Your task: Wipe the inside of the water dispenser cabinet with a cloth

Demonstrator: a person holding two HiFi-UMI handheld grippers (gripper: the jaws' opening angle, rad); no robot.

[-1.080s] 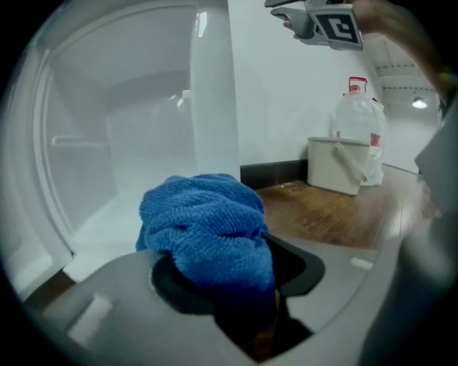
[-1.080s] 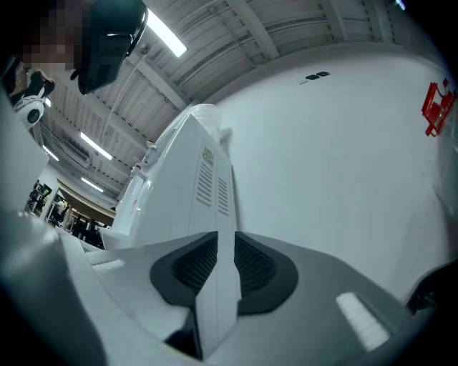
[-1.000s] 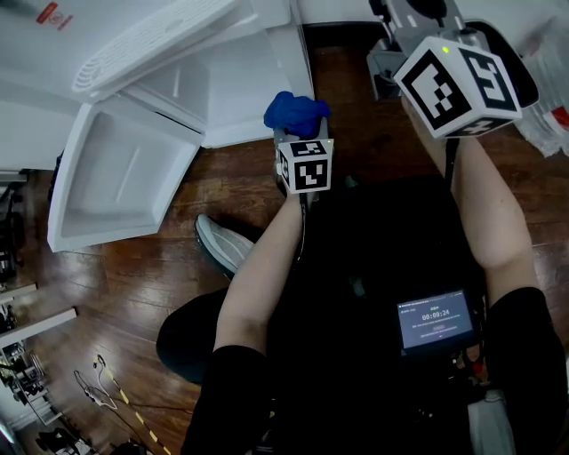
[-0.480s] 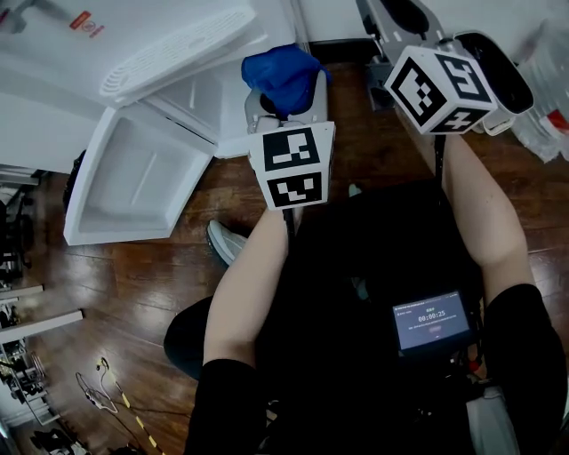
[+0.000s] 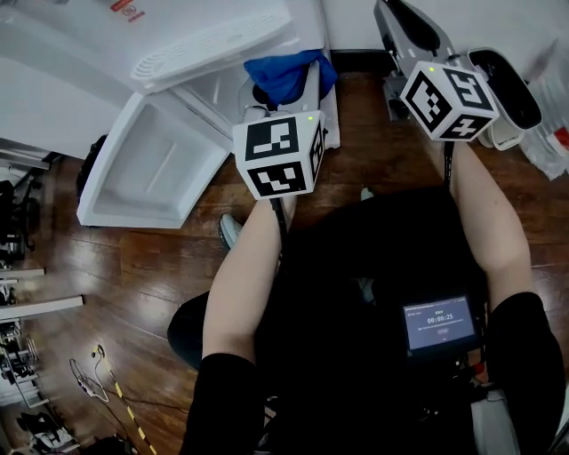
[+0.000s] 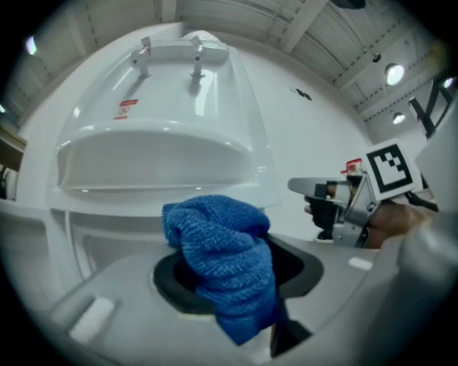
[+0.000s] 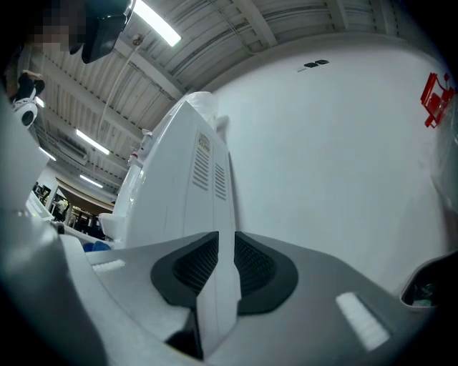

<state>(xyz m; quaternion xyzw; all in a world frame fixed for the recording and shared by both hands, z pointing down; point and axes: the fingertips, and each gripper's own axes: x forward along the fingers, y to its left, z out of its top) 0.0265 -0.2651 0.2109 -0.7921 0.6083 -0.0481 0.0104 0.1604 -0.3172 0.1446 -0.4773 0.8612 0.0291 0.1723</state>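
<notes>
Up front in the head view, the left gripper (image 5: 284,91) clamps the bunched blue cloth (image 5: 292,69), held just before the white water dispenser (image 5: 133,40). The cabinet door (image 5: 151,164) is swung open to the near left, hollow side showing. The cabinet opening (image 5: 212,96) sits just left of the cloth and, by my read, lower than it. The right gripper (image 5: 397,19) is off to the right, well apart from the opening. So the left hand is the nearer one, and it has the cloth.

Left gripper view: the cloth fills the middle, a wad bulging above the jaws and a tail hanging below. The jaws have just closed in a little more, pads pressing the cloth. Straight ahead are the taps (image 6: 172,58) and the dispensing recess (image 6: 154,161), not the cabinet. I can't clearly pick out the opening here; I judge it lies below the line the jaws point along.

Right gripper view: the jaws are barely apart, a slim slit with nothing in it. Beyond them is the dispenser's vented side panel (image 7: 207,171) against a white wall (image 7: 343,143). No cabinet shows in this view.

My call: the coming move turns on down and far-left. The left gripper drops and goes into the opening cloth-first, staying clear of the open door.
</notes>
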